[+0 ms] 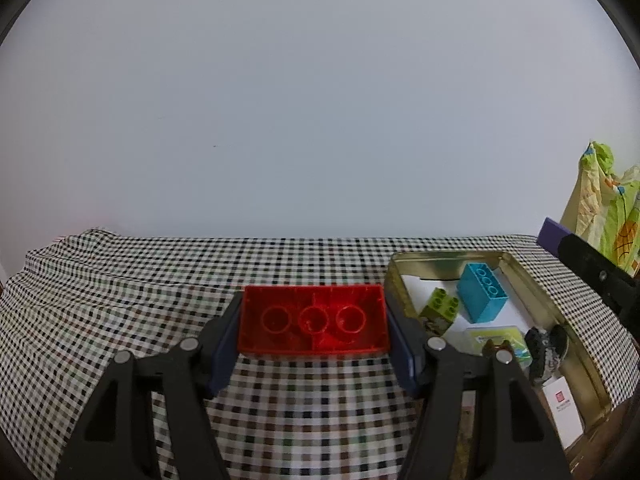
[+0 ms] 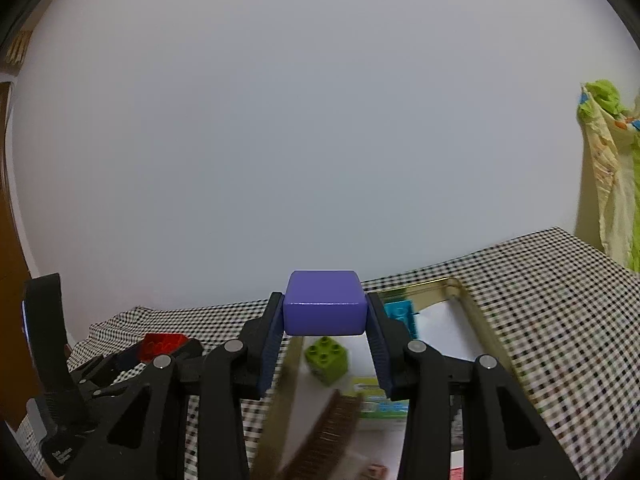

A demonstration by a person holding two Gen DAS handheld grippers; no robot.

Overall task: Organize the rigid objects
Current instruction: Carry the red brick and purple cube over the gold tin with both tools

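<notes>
My left gripper (image 1: 314,322) is shut on a translucent red brick (image 1: 314,320), held with its hollow underside toward the camera, above the checkered cloth (image 1: 160,300), left of the gold tin (image 1: 516,268). My right gripper (image 2: 325,320) is shut on a purple block (image 2: 325,308), held above the gold tin (image 2: 456,284). In the tin lie a teal brick (image 1: 482,298), a lime-green brick (image 1: 440,310) and a dark lumpy object (image 1: 546,354). The right wrist view also shows the lime-green brick (image 2: 326,360), the teal brick (image 2: 400,316) and the red brick (image 2: 164,346) in the left gripper.
The tin also holds a green-and-white card (image 1: 500,340), white paper (image 1: 562,412) and a brown comb-like piece (image 2: 328,428). Colourful fabric (image 1: 604,208) hangs at the far right. A plain white wall stands behind the table. A wooden edge (image 2: 10,280) runs at the far left.
</notes>
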